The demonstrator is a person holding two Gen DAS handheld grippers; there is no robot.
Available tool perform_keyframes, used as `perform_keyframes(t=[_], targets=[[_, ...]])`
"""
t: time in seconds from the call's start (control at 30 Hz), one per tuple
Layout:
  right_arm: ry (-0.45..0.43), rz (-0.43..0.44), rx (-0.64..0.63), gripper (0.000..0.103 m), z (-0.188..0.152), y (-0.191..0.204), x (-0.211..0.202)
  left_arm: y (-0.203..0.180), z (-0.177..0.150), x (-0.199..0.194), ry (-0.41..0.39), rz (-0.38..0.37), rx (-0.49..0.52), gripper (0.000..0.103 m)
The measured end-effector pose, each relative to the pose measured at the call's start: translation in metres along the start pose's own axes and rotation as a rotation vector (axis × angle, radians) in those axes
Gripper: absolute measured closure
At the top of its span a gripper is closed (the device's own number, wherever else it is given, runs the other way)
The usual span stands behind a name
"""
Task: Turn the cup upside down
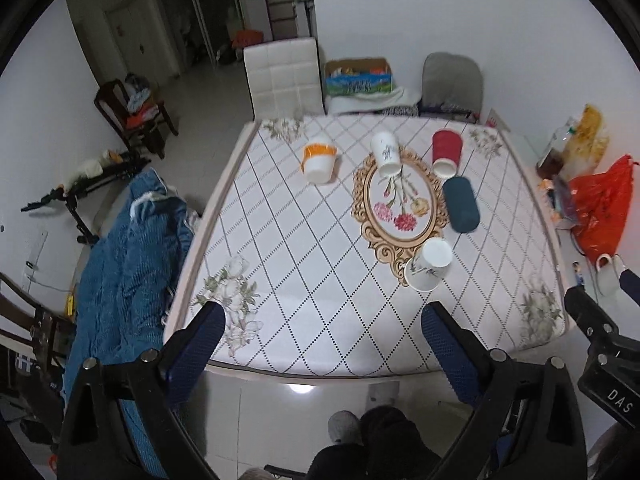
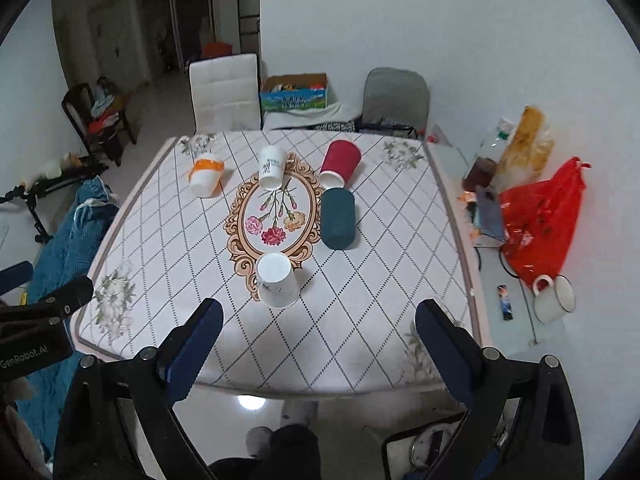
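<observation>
Several paper cups stand upside down on the table (image 1: pixel 280 264): a white one with an orange band (image 1: pixel 319 162) (image 2: pixel 205 179), a white printed one (image 1: pixel 386 154) (image 2: pixel 271 167), a red one (image 1: pixel 446 153) (image 2: pixel 339 164), a dark teal one (image 1: pixel 461 204) (image 2: pixel 338 219), and a nearer white one (image 1: pixel 429 264) (image 2: pixel 277 280). My left gripper (image 1: pixel 322 320) is open and empty above the table's near edge. My right gripper (image 2: pixel 318 316) is open and empty, just short of the near white cup.
A side shelf (image 2: pixel 516 332) to the right holds a white mug (image 2: pixel 554 298), a red plastic bag (image 2: pixel 540 216) and bottles. A white chair (image 2: pixel 225 92) and a grey chair (image 2: pixel 396 96) stand behind the table. A blue blanket (image 1: pixel 128 248) lies to the left.
</observation>
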State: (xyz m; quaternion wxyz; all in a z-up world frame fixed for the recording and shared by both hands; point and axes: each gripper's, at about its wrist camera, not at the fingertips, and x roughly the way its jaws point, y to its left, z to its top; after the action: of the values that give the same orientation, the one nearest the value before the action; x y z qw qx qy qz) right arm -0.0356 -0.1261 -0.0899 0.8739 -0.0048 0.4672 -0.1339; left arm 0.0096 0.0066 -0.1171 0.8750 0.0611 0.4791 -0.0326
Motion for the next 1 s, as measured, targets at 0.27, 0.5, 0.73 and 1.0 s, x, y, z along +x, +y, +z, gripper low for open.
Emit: perform_keyframes(t=[0.27, 0.5, 0.73, 1.0], targets=[[-0.08, -0.007, 0.015, 0.004, -0.02, -0.005, -0.095, 0.008, -0.011, -0.071, -0.087, -0.006, -0.004, 0.003], [-0.135, 0.015, 0.023, 0.004, -0.022, -0.014, -0.15, 0.011, -0.017, -0.104, -0.103, -0.028, -0.041, 0.003], [-0.144, 0.045, 0.012, 0.004, -0.021, -0.02, -0.175, 0.002, -0.026, -0.122, -0.117, -0.037, -0.047, 0.003], [-0.134, 0.067, -0.003, 0.004, -0.02, -0.029, -0.177, -0.007, -0.032, -0.13, -0.121, -0.038, -0.051, 0.003]])
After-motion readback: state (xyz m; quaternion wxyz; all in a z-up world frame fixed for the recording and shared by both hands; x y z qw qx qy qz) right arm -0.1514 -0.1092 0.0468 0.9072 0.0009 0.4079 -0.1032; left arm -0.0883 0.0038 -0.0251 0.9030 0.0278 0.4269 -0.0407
